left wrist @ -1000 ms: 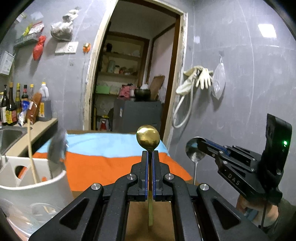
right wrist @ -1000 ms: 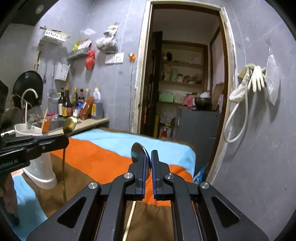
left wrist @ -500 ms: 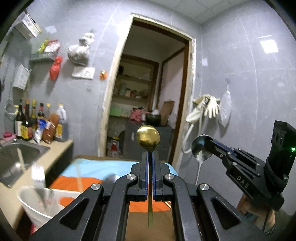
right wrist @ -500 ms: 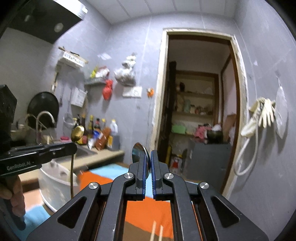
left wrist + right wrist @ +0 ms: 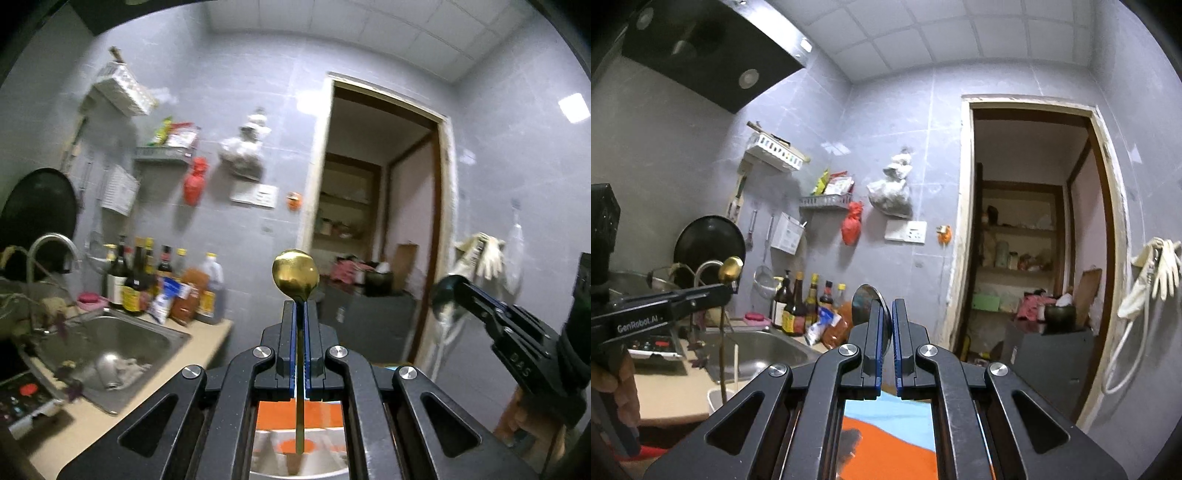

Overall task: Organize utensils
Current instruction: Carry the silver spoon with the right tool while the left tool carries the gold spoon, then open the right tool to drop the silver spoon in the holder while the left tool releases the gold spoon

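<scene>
Left wrist view looks level along the left gripper, whose two black fingers with blue pads are pressed together on the thin stem of a gold-coloured metal spoon. That spoon stands upright, its round bowl just above the fingertips and its handle hanging straight down between the finger arms. Below the handle's end, between the arms, lies an orange and light blue cloth with the rim of a white plastic utensil holder at the bottom. To the right of this gripper, at about the same height, is the right gripper, clamped on a silver stainless-steel spoon; that part is blurred. To the left and lower sits a stainless-steel sink in a beige counter, with a curved tap and a row of dark sauce bottles behind it.

Right wrist view shows the right gripper's jaws closed narrowly on the silver spoon, whose round bowl sticks up just left of the fingertips, turned partly edge-on. Well to the left, the left gripper points toward the tiled wall and holds the gold spoon bowl-up, handle hanging down in front of the sink. A hand grips it at the left edge. Ahead and to the right is an open doorway with shelves beyond.
</scene>
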Demonstrator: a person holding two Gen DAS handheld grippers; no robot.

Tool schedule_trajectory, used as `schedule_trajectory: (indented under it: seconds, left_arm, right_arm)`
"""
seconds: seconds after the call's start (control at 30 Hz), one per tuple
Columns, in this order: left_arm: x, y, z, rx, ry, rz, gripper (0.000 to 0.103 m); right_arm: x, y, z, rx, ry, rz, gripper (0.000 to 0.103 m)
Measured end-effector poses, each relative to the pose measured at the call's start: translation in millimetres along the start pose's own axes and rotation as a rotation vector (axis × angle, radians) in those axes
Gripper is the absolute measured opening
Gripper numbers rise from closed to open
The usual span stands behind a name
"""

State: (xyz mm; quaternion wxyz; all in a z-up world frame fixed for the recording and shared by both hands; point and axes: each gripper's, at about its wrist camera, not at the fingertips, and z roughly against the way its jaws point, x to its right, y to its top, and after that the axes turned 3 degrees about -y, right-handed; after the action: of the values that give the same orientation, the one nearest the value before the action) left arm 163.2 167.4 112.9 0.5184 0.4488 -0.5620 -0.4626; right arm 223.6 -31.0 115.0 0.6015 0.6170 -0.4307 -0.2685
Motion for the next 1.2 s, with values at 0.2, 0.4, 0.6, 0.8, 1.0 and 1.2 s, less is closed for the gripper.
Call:
schedule_trajectory:
  seconds: [0.2,0.4,0.6,0.8,1.0,1.2]
  left_arm:
    - [-33,-14,-8,0.0,0.045,0.047,0.001]
    - [-43,-46,-16,0.0,0.081,0.091,0.001]
    - [-41,-60,-22,-0.015,0.096,0.084,0.001]
    - [-30,-71,-21,-0.044,0.076,0.03,0.002]
    - [-32,-81,-25,-0.107,0.033,0.044,0.002]
    - [-32,-89,-26,-0.171,0.008,0.064,0.002]
  right_arm:
    - [-29,-14,-20,0.016,-0.044,0.089,0.003]
    - [-44,-39,-35,-0.015,-0.062,0.14,0.003]
    - [-45,-59,-44,-0.082,-0.05,0.136,0.003]
    - [-44,-71,-48,-0.146,-0.015,0.105,0.003]
    - [-43,-80,-50,-0.208,0.035,0.061,0.003]
    - [-42,-87,-50,-0.266,0.076,0.014,0.004]
